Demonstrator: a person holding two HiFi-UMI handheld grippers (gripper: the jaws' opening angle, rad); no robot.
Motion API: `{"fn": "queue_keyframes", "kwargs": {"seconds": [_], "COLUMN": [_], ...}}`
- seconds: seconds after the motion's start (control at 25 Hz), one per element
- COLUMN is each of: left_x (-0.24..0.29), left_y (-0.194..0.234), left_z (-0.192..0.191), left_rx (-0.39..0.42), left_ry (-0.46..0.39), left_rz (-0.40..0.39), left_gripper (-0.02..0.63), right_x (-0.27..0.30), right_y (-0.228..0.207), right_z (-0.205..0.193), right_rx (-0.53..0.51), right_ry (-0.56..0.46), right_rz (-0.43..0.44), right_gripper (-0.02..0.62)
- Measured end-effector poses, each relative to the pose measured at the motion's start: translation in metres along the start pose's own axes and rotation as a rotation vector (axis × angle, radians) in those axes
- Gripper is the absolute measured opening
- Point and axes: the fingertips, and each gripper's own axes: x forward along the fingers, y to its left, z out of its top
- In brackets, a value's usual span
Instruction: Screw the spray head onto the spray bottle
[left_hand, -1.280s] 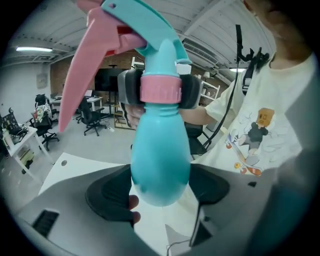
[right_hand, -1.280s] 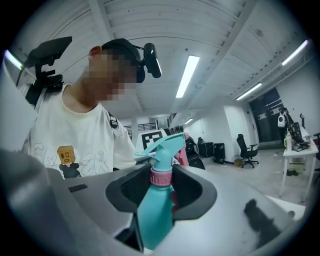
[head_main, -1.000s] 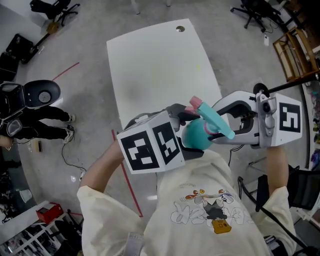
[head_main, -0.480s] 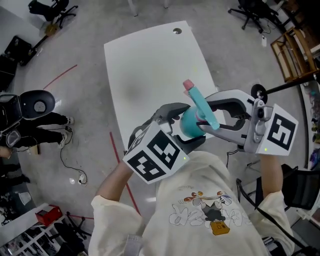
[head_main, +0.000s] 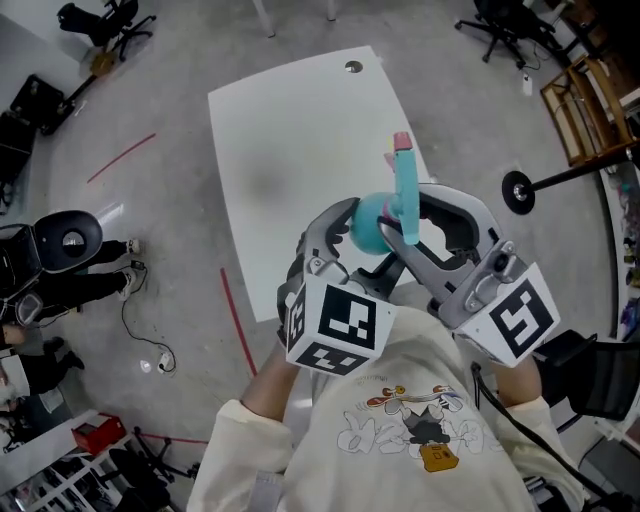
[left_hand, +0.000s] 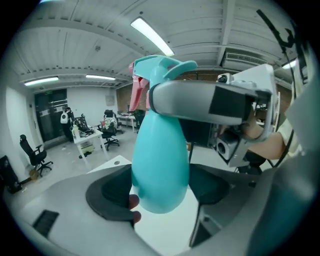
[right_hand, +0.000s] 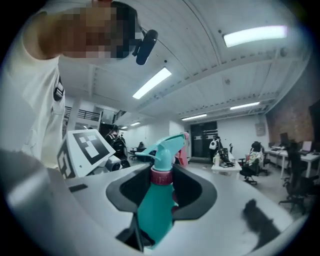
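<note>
Spray bottle, plain teal, held by left gripper.

The spray bottle hangs above the near right part of the surface, just in front of your chest. Your left hand-held gripper lies to its left, jaws on either side of the bottle's belly. Your right hand-held gripper lies to its right, jaws on either side of the collar under the spray head. The spray head sits on top of the bottle and points toward the far edge. A person stands on the floor, well to the left of the surface.
</note>
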Motion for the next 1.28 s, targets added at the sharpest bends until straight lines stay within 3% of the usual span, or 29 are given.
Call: {"fn": "queue_keyframes", "kwargs": {"seconds": [0.2, 0.84, 1.0, 1.12, 1.28], "left_x": [-0.002, -0.010, -0.014, -0.024, -0.038], "left_y": [-0.003, 0.010, 0.010, 0.001, -0.013], "left_z": [0.001, 0.013, 0.012, 0.013, 0.020], "left_rx": [-0.018, -0.022, 0.019, 0.066, 0.140], "left_ry": [-0.029, -0.131, -0.145, -0.154, -0.148], "left_rz": [0.049, -0.009, -0.083, -0.202, -0.360], "left_gripper": [0.359, 0.357, 0.358, 0.358, 0.358], "right_x": [-0.002, -0.013, -0.048, -0.072, -0.074], "right_y": [0.008, 0.013, 0.016, -0.001, -0.021], "right_z": [0.001, 0.001, 0.006, 0.026, 0.043], "right_rx": [-0.061, 0.003, 0.049, 0.106, 0.156], "right_ry": [0.024, 0.026, 0.033, 0.000, -0.012], "right_rz": [-0.122, -0.073, 0.005, 0.123, 0.286], "right_gripper": [0.135, 0.179, 0.179, 0.186, 0.246]}}
